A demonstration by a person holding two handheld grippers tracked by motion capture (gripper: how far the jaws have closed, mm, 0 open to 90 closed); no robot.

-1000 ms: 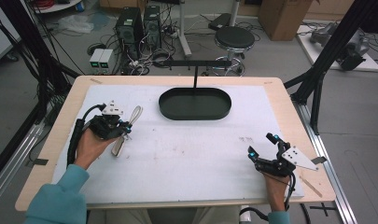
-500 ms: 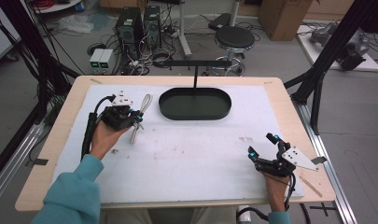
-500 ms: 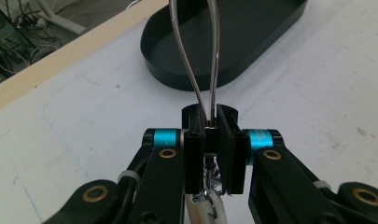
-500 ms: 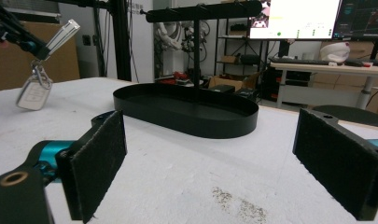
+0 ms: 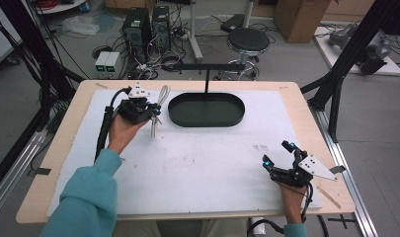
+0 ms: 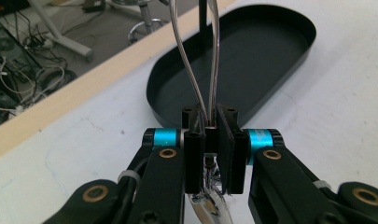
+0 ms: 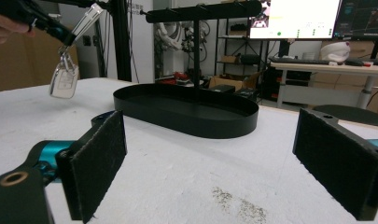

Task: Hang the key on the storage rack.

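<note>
Plainly, everything hinges on how the key ring [image 5: 158, 106] hangs from the left gripper [image 5: 150, 112] relative to the black stand [image 5: 206, 108] just to its right; the left gripper's fingers [image 6: 195, 158] are clenched on the middle of the ring's clear loop, so the loop rises beyond the fingers and a pale fob dangles beneath them, lifted clear of the worktop [image 5: 187, 163]. In the left gripper view the loop's long axis runs straight ahead from the fingers toward the stand's oval tray, with the upright post behind it; in the right gripper view the ring hangs at upper left, the fob lower than the stand's crossbar [image 7: 203, 10] and off to one side of it. The left hand is by far the nearer to the stand; the right gripper [image 5: 278, 160] rests at the near right of the worktop, well apart from both, its fingers [image 7: 100, 163] released and holding nothing. My guess is that the loop must go up and over to reach the crossbar.
</note>
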